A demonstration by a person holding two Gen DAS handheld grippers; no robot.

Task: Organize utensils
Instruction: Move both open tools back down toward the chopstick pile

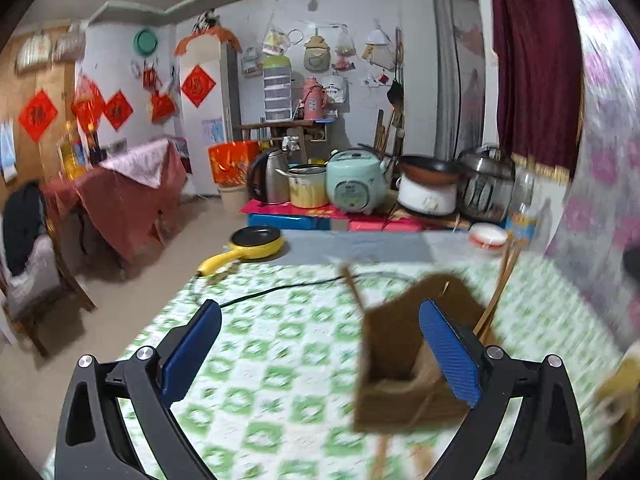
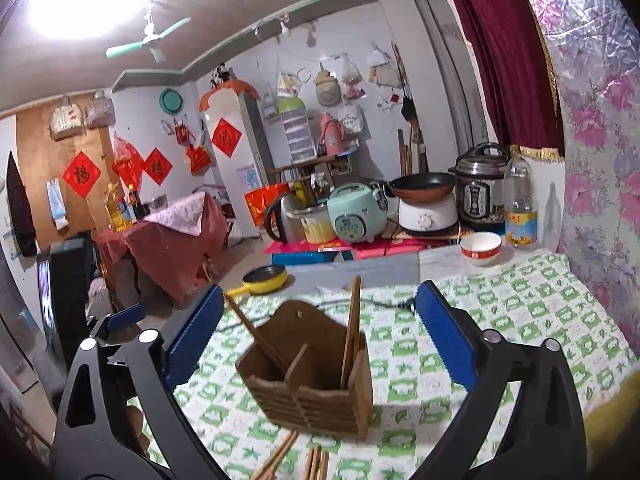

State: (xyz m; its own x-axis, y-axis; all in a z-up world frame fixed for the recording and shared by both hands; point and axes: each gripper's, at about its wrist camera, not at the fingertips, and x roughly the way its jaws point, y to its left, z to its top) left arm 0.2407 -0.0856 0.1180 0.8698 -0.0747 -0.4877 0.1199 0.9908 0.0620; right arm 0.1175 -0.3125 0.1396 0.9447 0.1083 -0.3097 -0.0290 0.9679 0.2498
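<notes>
A brown wooden utensil holder [image 2: 308, 376] with slatted front and several compartments stands on the green-checked tablecloth [image 2: 500, 320]. One chopstick [image 2: 256, 332] leans left out of it, and a pair of chopsticks [image 2: 352, 328] stands in its right compartment. More loose chopsticks [image 2: 316, 460] lie on the cloth in front. My right gripper [image 2: 320, 290] is open, its blue pads either side of the holder and apart from it. In the left wrist view the holder [image 1: 392, 360] is blurred and sits behind the right finger of my open left gripper [image 1: 320, 306], with nothing between the pads.
A yellow frying pan [image 2: 266, 278] and its black cord [image 1: 280, 290] lie at the table's far left. A white-and-red bowl [image 2: 480, 248] and a plastic bottle [image 2: 520, 204] stand at the far right. Cookers and a kettle crowd a low stand beyond. A floral-covered wall [image 2: 600, 160] bounds the right side.
</notes>
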